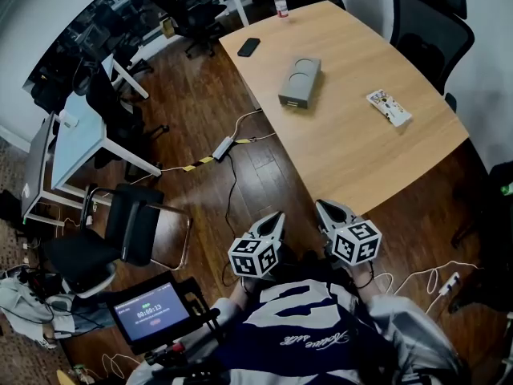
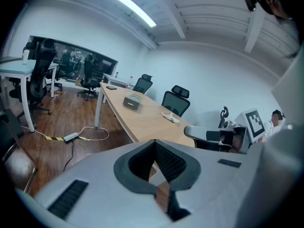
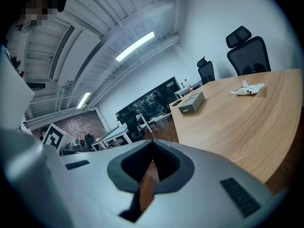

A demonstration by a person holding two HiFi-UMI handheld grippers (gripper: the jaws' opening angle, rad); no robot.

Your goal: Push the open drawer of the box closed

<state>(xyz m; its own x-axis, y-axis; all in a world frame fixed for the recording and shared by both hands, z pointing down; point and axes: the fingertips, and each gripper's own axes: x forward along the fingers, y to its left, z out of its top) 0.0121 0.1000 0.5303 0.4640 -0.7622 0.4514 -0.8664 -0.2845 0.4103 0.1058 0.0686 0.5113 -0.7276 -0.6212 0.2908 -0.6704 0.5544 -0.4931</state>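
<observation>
The grey box point(image 1: 300, 81) lies on the light wooden table point(image 1: 353, 151), toward its far side; it also shows as the box point(image 2: 133, 101) in the left gripper view and the box point(image 3: 192, 102) in the right gripper view. At this distance I cannot tell how far its drawer stands out. Both grippers hang close to my body, off the table's near edge and far from the box. The left gripper point(image 1: 271, 221) point(image 2: 155, 144) is shut with nothing in it. The right gripper point(image 1: 327, 212) point(image 3: 152, 144) is shut too, and empty.
On the table lie a black phone point(image 1: 248, 46), a bottle point(image 1: 280, 2) at the far end and a white printed packet point(image 1: 389, 107). Black office chairs point(image 1: 431, 22) stand behind the table. A power strip and cables point(image 1: 220, 147) cross the wood floor to the left; a black chair point(image 1: 120, 231) stands nearby.
</observation>
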